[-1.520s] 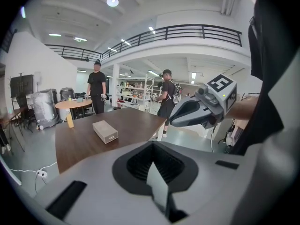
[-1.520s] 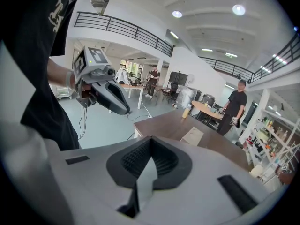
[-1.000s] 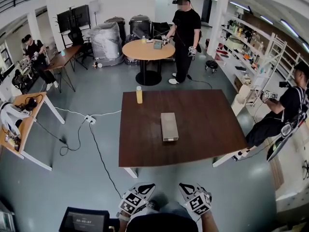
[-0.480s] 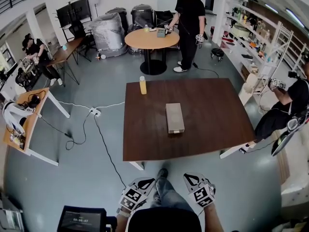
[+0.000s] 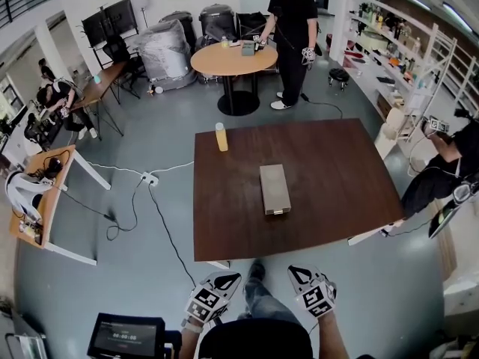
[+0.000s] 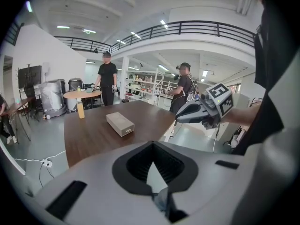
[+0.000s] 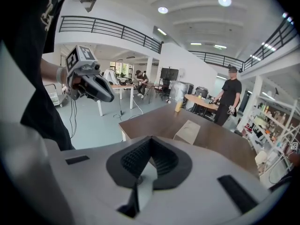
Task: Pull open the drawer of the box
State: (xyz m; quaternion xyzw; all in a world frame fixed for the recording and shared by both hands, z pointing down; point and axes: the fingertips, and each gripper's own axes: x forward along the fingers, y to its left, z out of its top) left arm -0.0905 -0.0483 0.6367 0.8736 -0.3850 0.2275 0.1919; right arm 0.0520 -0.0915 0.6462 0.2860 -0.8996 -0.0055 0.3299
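Dark table (image 5: 329, 193): one box (image 5: 275, 188) at centre, one yellow bottle (image 5: 221, 137) at 11 o'clock. Two grippers at 6 o'clock, left gripper (image 5: 224, 280) and right gripper (image 5: 301, 275), both claws pressed together, empty.

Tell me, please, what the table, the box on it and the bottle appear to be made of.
Table: dark brown wood or wood-look veneer, with a low sheen. Box: matte grey-beige with flat, sharp-edged faces; cardboard, plastic or painted wood, unclear which. Bottle: probably clear plastic, showing yellow-orange contents under a pale cap.
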